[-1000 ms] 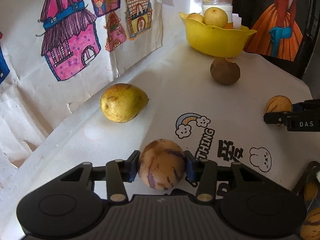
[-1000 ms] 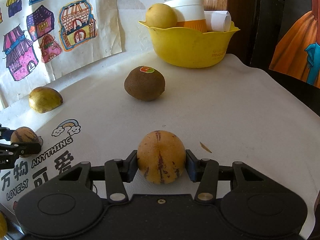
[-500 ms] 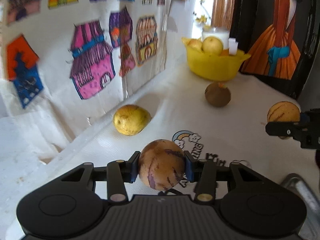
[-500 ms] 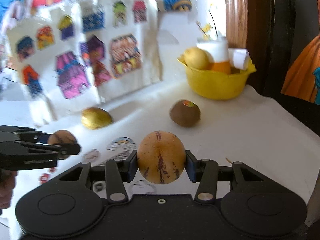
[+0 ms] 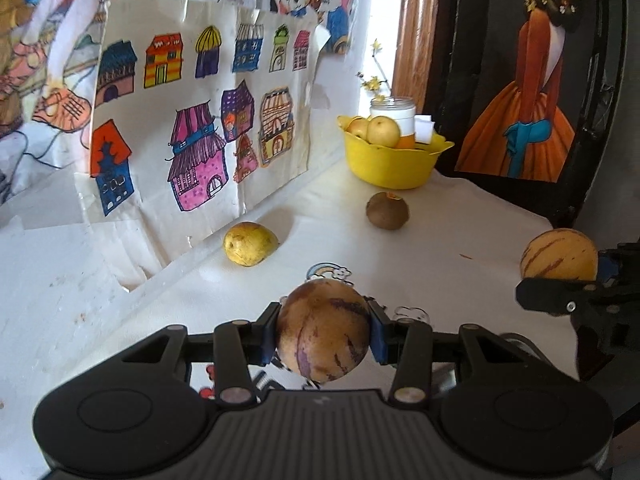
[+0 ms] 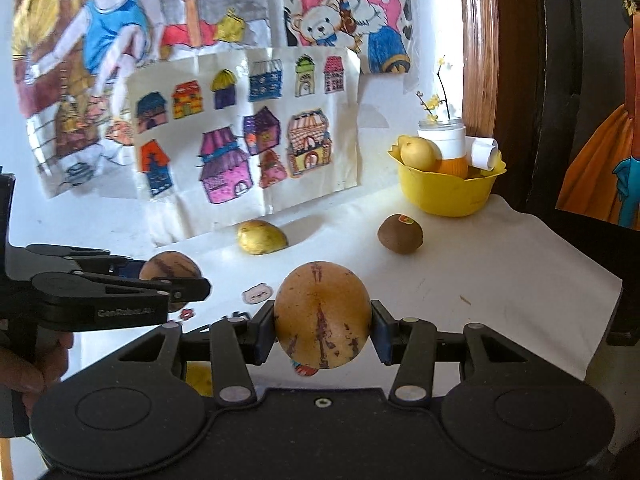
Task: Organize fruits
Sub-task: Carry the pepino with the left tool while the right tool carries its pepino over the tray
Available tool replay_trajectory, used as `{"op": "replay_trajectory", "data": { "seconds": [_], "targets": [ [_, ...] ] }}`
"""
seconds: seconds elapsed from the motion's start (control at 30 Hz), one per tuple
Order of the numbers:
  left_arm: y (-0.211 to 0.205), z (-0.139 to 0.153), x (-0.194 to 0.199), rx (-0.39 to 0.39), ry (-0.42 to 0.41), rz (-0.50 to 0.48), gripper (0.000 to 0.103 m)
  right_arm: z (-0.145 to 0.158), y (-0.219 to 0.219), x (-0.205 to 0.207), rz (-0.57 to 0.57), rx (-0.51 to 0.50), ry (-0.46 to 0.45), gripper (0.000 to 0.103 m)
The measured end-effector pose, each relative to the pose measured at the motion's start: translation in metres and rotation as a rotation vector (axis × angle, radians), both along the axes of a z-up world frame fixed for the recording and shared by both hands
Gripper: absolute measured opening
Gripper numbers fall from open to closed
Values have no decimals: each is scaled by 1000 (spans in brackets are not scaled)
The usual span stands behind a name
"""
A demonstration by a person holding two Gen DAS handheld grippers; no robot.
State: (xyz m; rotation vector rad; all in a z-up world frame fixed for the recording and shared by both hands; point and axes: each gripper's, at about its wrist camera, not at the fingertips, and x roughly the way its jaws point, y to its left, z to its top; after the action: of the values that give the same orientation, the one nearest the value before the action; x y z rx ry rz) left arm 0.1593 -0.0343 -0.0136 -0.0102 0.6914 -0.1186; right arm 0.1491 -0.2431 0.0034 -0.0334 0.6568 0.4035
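Nearby, white tablecloth (image 6: 500, 264) meets wall drawings (image 6: 248, 140).

The yellow bowl (image 6: 448, 194) hides the lower parts of its fruit and white jar (image 6: 444, 142), and a yellow fruit (image 6: 199, 378) sits half-hidden behind the right claw's frame.

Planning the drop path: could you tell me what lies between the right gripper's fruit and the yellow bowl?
In the right wrist view, only the brown kiwi lies between the striped fruit and the yellow bowl.

bowl (image 5: 390, 162): yellow | kiwi (image 5: 387, 210): brown | mango (image 5: 249, 243): yellow | held melons (image 5: 322, 331): tan, purple-streaked | tablecloth (image 5: 460, 224): white
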Motion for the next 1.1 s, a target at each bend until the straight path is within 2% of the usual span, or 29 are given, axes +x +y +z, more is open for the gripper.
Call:
{"op": "replay_trajectory", "data": {
  "seconds": [0.5,0.8,1.1],
  "targets": [
    [-24,22,-79,-9,-58,-14,48,22,-7,-77,3,17,-58,49],
    [-30,26,-112,-7,-73,-23,48,25,-13,-114,-10,31,-66,49],
    [-30,24,-129,-12,-71,-26,48,25,-13,-132,-9,37,-72,49]
  ]
}}
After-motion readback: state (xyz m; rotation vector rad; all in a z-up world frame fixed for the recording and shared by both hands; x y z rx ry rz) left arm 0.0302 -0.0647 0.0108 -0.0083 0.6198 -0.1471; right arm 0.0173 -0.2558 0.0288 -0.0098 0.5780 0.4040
